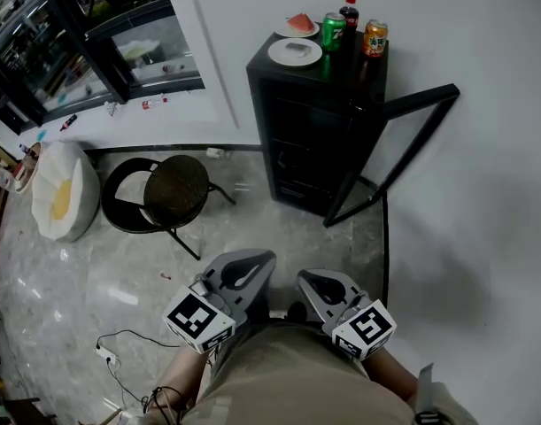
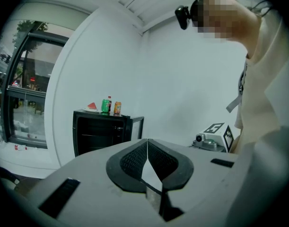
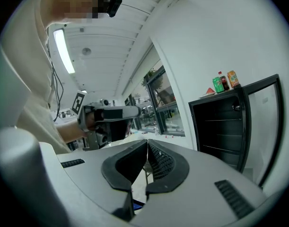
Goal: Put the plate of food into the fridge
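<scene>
While the left claw [image 1: 256,258] and the right claw [image 1: 308,278] are both closed and empty, side by side, the white round plate of food [image 1: 295,51] rests on top of the black fridge [image 1: 313,144], well apart from them. The fridge's glass door [image 1: 396,149] stands open.

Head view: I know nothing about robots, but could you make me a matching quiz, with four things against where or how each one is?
Things:
1. fridge door
2. green can
3. round chair
4. left gripper

Place or state:
A. on the floor, left of the fridge
B. shut, nothing in it
C. swung open
D. on top of the fridge

Pairs: 1-C, 2-D, 3-A, 4-B
</scene>
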Tool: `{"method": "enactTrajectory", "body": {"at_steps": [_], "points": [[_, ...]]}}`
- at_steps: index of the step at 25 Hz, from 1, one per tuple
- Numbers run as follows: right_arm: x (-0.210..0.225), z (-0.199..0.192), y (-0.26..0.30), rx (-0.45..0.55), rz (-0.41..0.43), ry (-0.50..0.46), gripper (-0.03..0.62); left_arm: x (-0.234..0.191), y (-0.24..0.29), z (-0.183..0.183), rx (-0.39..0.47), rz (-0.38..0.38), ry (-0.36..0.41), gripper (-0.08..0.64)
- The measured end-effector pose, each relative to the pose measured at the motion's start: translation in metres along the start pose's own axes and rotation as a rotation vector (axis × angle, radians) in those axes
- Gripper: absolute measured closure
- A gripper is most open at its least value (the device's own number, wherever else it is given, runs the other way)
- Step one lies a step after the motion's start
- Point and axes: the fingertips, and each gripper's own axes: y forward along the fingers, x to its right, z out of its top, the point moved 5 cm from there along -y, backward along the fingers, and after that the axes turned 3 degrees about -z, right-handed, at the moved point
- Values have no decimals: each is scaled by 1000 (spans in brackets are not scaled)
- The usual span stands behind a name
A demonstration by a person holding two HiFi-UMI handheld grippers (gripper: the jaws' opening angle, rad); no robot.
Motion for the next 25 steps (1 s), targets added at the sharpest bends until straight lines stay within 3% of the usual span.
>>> {"method": "enactTrajectory", "body": {"at_steps": [13, 25], "points": [[40, 17, 32, -19, -140, 12, 571, -66, 39, 13, 52, -120, -23, 548], [53, 39, 99, -26, -211, -17, 572, -144, 34, 22, 58, -151, -40, 549]]}}
